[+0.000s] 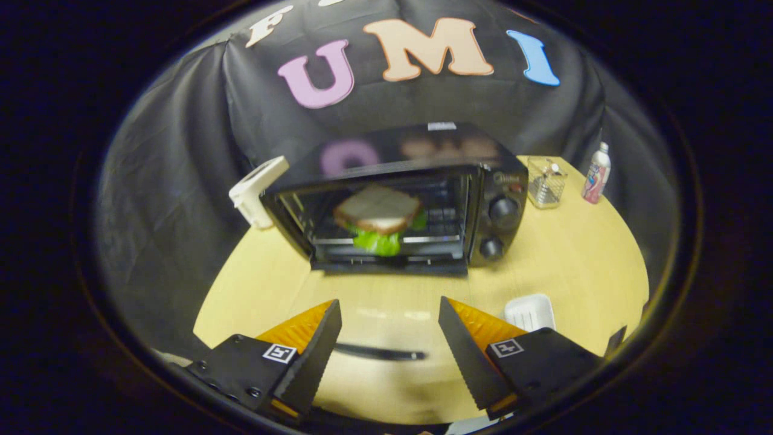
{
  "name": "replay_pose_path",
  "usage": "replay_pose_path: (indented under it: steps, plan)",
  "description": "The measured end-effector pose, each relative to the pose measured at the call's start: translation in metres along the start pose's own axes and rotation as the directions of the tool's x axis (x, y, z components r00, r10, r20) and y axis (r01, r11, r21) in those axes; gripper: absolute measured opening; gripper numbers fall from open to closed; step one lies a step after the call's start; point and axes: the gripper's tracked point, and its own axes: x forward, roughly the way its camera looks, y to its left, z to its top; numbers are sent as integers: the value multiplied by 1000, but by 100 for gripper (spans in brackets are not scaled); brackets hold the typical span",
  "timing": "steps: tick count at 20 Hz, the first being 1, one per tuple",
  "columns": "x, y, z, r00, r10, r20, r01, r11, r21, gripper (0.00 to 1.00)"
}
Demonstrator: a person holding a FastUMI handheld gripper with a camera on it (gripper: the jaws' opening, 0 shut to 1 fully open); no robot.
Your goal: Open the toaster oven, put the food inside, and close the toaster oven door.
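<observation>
gripper (389,329) open, sandwich (378,219) inside toaster oven (416,199)

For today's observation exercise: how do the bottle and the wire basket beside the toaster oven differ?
The bottle is tall, slim and solid-walled; the wire basket is squat, boxy and see-through. The basket stands nearer the toaster oven; the bottle stands farther out. Both stand upright on the table, beyond the open hand-held gripper.

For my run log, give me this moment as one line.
gripper: open, empty, back from oven | sandwich: inside toaster oven on rack | door: down, open | next: close door
</observation>
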Motion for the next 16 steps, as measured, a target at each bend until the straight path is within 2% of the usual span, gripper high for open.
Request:
replay_pose_path:
  steps: [5, 8, 12, 16]
  plan:
    - [2, -10, -62, 989, -4, -145, 1, 1000, -21, 99]
    - [18, -16, -82, 983, -12, -184, 18, 999, 29, 98]
    - [39, -24, -86, 982, -23, -189, 39, 996, 85, 99]
    - [39, -26, -78, 985, -27, -171, 44, 995, 94, 98]
